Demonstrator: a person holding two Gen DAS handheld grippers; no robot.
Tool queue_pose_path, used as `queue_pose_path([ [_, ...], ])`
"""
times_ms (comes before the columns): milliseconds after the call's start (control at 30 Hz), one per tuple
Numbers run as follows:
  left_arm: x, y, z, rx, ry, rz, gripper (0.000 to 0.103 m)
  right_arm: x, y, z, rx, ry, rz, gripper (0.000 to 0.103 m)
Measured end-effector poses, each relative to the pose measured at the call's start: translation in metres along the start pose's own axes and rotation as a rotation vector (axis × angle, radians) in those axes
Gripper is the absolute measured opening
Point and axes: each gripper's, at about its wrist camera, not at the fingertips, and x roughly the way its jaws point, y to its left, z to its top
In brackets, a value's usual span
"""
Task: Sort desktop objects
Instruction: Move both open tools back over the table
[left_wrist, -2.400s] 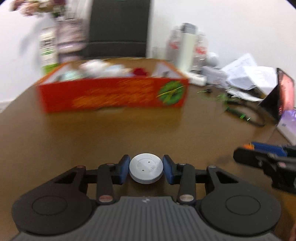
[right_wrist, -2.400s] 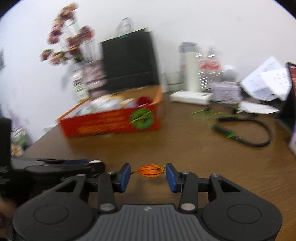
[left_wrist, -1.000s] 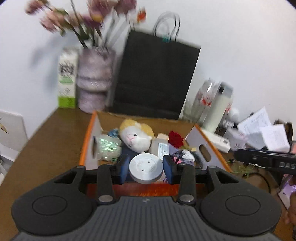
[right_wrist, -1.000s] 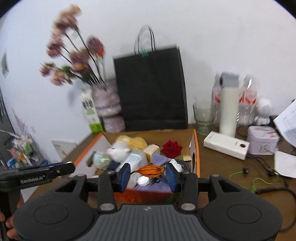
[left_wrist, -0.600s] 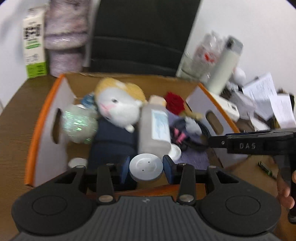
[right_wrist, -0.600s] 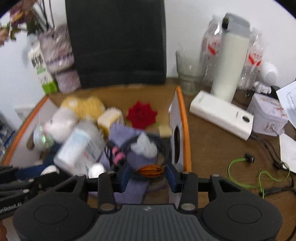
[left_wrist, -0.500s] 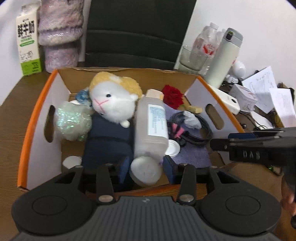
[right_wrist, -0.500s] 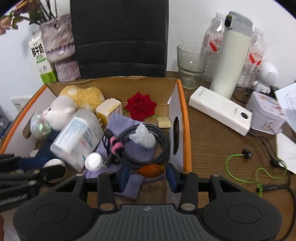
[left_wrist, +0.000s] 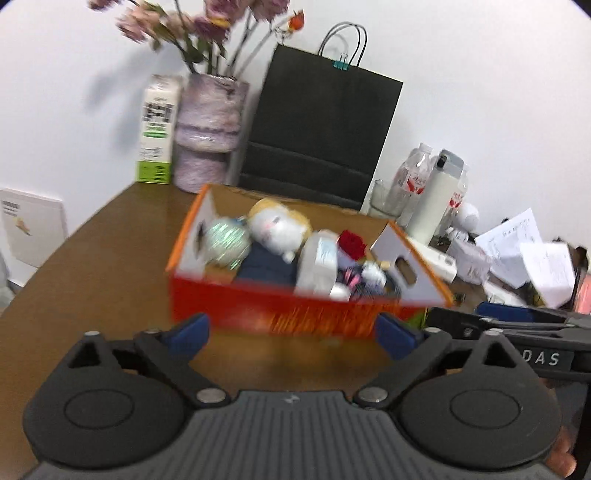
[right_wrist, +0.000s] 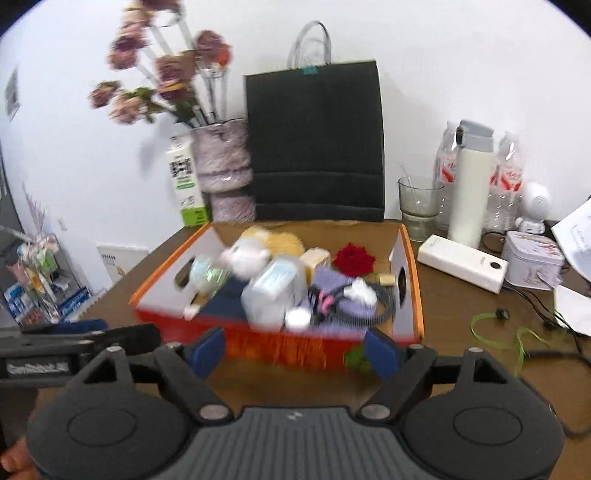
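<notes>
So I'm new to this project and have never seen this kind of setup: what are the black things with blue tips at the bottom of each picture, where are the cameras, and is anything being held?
No robot here: a person holds a two-finger gripper in each hand, and a fisheye camera on each looks forward along its fingers. The black frame with blue pads at the bottom of each picture is that gripper itself.

One picture comes from the left gripper, the other from the right gripper. Both are open and hold nothing.

Ahead on the brown table stands an orange cardboard box, already filled: a plush toy, a white bottle, a red rose, a coiled black cable. Behind it are a black paper bag, a vase of flowers and a milk carton. To the right lie a white power bank and a green cord.
</notes>
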Motion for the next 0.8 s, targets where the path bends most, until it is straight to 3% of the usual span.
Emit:
queue_pose_path([
  [133, -0.027, 0.009, -0.060, 0.036, -0.012, 0.087, 0.103, -0.025, 0.013, -0.065, -0.081, -0.011, -0.044, 0.087],
  [333, -0.031, 0.014, -0.098, 0.040, 0.071, 0.081, 0.103, -0.040, 0.007, -0.116, 0.025, 0.052, -0.015, 0.087],
  [500, -0.028, 0.003, -0.110, 0.122, 0.072, 0.089, 0.103, -0.039, 0.011, -0.134, 0.037, 0.068, -0.035, 0.088],
  [800, -0.017, -0.005, -0.113, 0.141, 0.113, 0.117, 0.103, -0.034, 0.007, -0.142, 0.084, 0.088, -0.046, 0.090],
])
